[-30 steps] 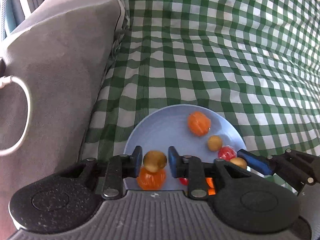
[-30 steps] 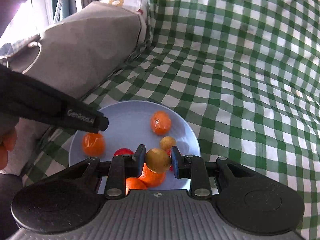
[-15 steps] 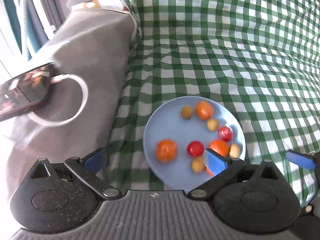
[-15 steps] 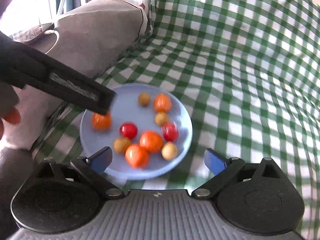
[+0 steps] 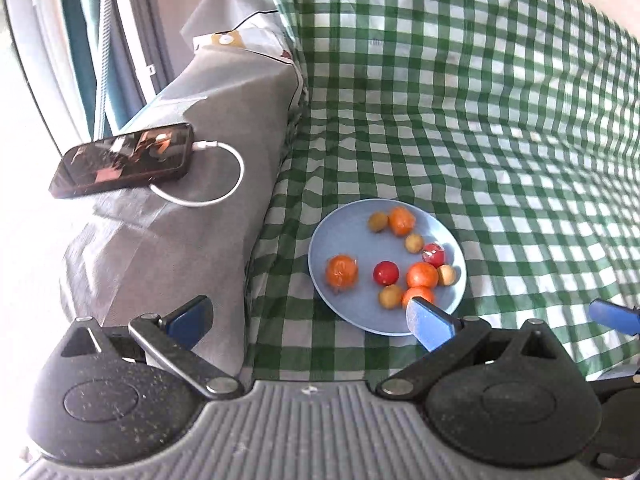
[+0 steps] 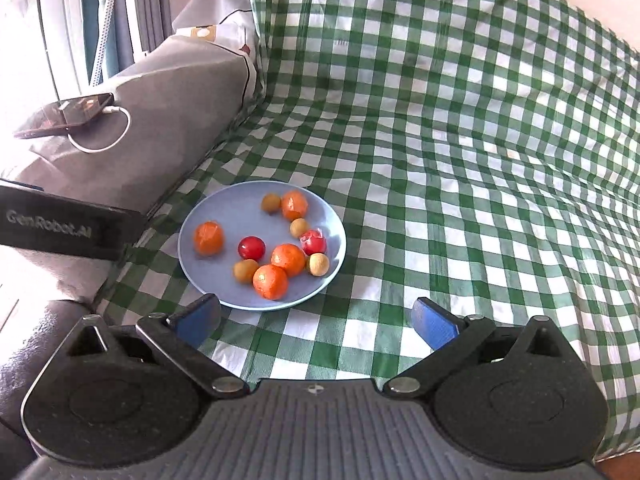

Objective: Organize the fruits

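Left wrist view: the left gripper point(image 5: 308, 320) is hovering with its two blue fingers point(image 5: 188, 318) spread wide, and nothing is sitting between them. A pale blue plate point(image 5: 340, 236) is lying on a green and white checked cloth point(image 5: 480, 120), ahead of the fingers and toward the right one, whose tip is overlapping the plate's near rim. The plate is holding ten small fruits: four orange ones, two red ones and four small tan ones. A lone orange fruit point(image 5: 341, 271) is sitting just beyond the gap between the fingers; the others are clustering ahead of the right finger. Beyond the left finger, a dark phone point(image 5: 124, 164) with a white cable point(image 5: 218, 184) is resting on a grey cushion point(image 5: 180, 248). At the far right edge, a blue fingertip of the right gripper point(image 5: 616, 316) is showing.

Right wrist view: the right gripper point(image 6: 316, 322) is also hovering with fingers spread and empty. The plate point(image 6: 224, 216) is lying just beyond the left finger, with bare cloth point(image 6: 480, 160) ahead of the right finger. The black body of the left gripper point(image 6: 68, 228) is reaching in from the left.

Judging by this, a placing step looks finished and no loose fruit is in sight. The next move probably calls for looking elsewhere for more fruit, or ending the task.
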Demonstrator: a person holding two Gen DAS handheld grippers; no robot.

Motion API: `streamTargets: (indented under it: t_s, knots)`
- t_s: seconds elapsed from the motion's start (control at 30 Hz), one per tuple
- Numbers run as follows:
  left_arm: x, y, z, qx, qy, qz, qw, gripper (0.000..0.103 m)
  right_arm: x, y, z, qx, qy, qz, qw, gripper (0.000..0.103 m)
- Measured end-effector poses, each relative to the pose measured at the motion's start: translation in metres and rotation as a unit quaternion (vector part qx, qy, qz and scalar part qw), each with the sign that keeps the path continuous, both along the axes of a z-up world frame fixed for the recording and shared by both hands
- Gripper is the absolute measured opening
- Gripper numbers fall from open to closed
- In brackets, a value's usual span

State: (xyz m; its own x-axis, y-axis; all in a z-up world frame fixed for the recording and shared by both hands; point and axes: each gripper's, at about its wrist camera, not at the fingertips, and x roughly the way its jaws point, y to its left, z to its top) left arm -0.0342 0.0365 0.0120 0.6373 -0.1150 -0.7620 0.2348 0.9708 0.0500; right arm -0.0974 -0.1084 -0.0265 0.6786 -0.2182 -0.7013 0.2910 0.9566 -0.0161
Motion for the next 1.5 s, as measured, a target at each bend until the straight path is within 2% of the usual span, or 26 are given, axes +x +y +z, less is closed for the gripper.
streamTargets:
  t_s: [0.13, 0.27, 0.4, 0.53, 0.73, 0.87, 1.0, 1.5]
  knots:
    - [-0.009, 0.005, 0.002, -0.015, 0.019, -0.001, 0.9997, 0.103, -0.010, 0.003, 0.009, 0.011, -0.022, -0.011, 1.000, 0.102]
    - [-0.021, 0.005, 0.000, 0.011, 0.004, 0.006, 0.9999, 0.103, -0.019, 0.006, 0.010, 0.014, -0.024, -0.009, 1.000, 0.102]
    - [-0.025, 0.004, -0.010, 0.032, 0.015, -0.004, 0.9994, 0.103, -0.016, 0.004, 0.008, 0.018, -0.018, -0.009, 1.000, 0.102]
    - [-0.021, 0.007, -0.013, 0.019, 0.023, -0.008, 0.9995, 0.103, -0.014, 0.006, 0.004, 0.012, -0.007, -0.012, 1.000, 0.102]
    - [-0.018, 0.010, -0.015, 0.014, 0.018, 0.010, 0.9997, 0.103, -0.016, 0.004, 0.001, 0.010, -0.003, -0.019, 1.000, 0.102]
    - [-0.016, 0.011, -0.016, 0.002, 0.032, 0.015, 0.9994, 0.103, -0.015, 0.003, -0.001, 0.008, 0.001, -0.026, 1.000, 0.102]
    - [-0.019, 0.009, -0.015, 0.016, 0.014, 0.013, 0.9997, 0.103, -0.014, 0.003, -0.001, 0.004, 0.001, -0.026, 1.000, 0.102]
    - [-0.017, 0.008, -0.020, 0.027, 0.026, 0.006, 0.9993, 0.103, -0.010, 0.004, 0.001, 0.005, -0.001, -0.022, 1.000, 0.102]
